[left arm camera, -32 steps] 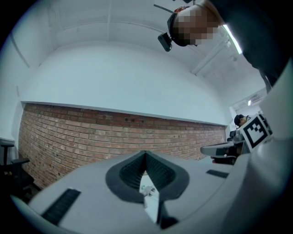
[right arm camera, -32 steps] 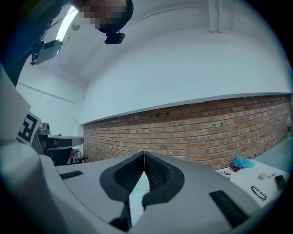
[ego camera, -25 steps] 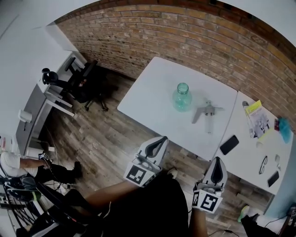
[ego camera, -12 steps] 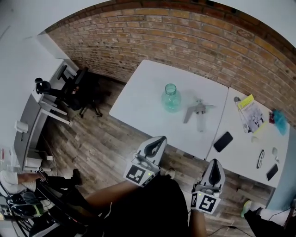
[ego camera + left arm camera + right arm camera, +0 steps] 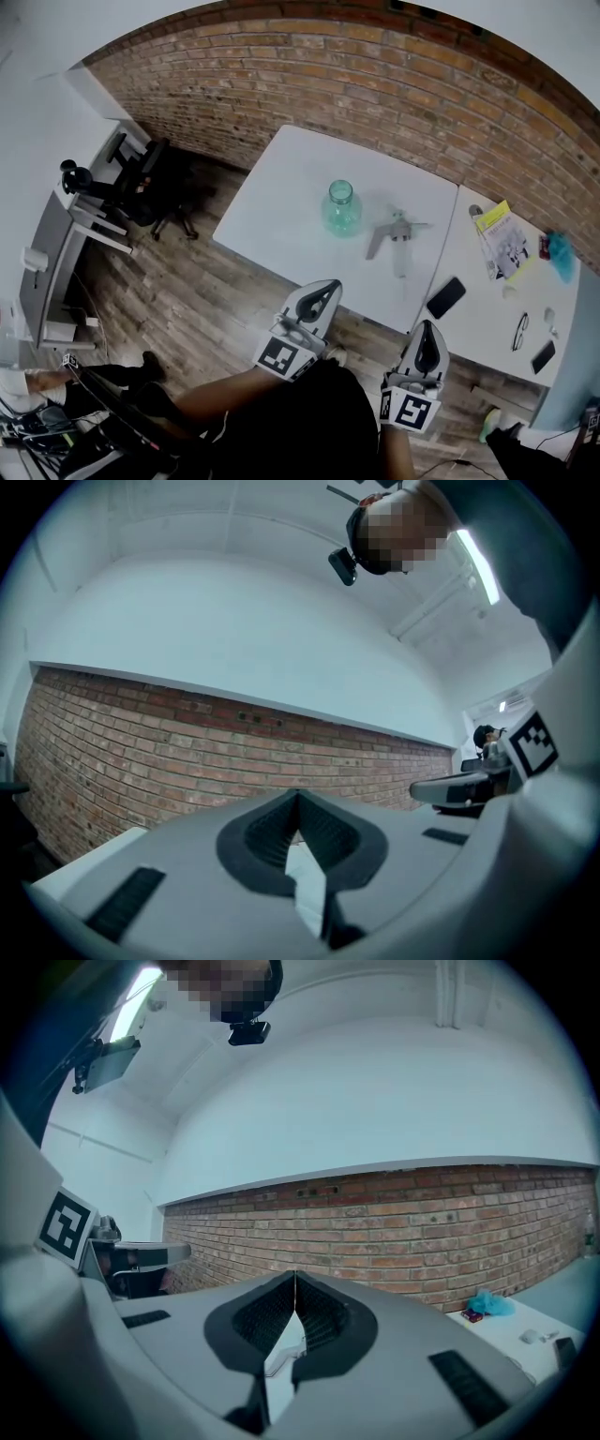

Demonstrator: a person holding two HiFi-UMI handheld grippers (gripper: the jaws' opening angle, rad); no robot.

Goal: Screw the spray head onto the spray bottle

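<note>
While left gripper (image 5: 330, 284) and right gripper (image 5: 427, 325) are hovering clenched, empty, well short of spray bottle (image 5: 341, 208), spray head (image 5: 394, 234) is lying unattached beside it; pickup, screwing pending.

Left tongs (image 5: 298, 797) closed, empty, brick wall (image 5: 141, 752) beyond, right tongs (image 5: 424, 789) at right

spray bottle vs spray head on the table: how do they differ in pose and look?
Pose: the spray bottle stands upright with its neck open; the spray head lies flat on its side.
Look: the spray bottle is clear, green-tinted and rounded; the spray head is grey and slim, with a thin tube pointing toward the near edge.
Shared: both rest on the white table, apart from each other.
</note>
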